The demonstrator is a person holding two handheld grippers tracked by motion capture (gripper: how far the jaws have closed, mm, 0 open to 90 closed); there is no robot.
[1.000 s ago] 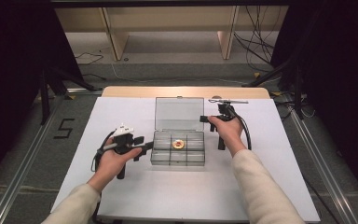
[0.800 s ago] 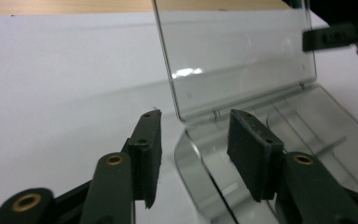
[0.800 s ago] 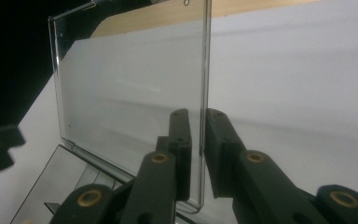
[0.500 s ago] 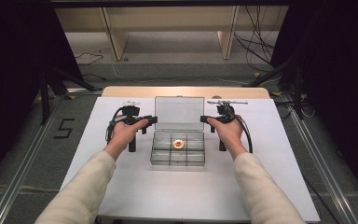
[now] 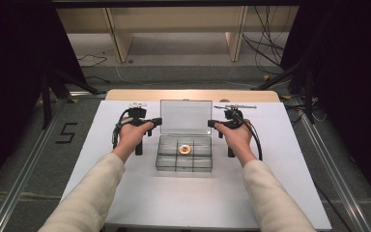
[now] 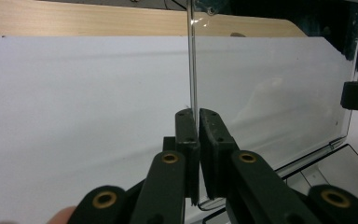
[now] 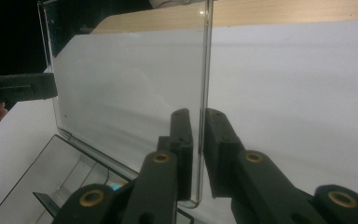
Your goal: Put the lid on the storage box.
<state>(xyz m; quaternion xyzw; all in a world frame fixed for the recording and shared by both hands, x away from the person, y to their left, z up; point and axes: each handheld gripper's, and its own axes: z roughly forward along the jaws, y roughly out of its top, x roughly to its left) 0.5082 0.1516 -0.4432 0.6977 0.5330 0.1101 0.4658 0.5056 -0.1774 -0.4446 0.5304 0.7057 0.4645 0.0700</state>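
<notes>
A clear plastic compartment box (image 5: 184,159) sits mid-table with its lid (image 5: 186,117) standing upright. One compartment holds a small round gold-and-orange piece (image 5: 185,149). My left gripper (image 5: 157,122) is shut on the lid's left edge; in the left gripper view its jaws (image 6: 198,126) pinch the clear lid (image 6: 270,93) edge-on. On the opposite edge, my right gripper (image 5: 212,124) closes on the lid (image 7: 130,88), with the edge running down between its jaws (image 7: 196,126). The box base (image 7: 65,172) lies below.
A white sheet (image 5: 188,203) covers the table, and a wooden strip (image 5: 193,95) runs along the far edge. Beyond it are wooden shelf legs and cables on the floor. A "5" mark (image 5: 66,133) is on the floor at left.
My left gripper moved from the box's front left up to the lid's left edge and closed on it. The right gripper stayed on the lid's right edge.
</notes>
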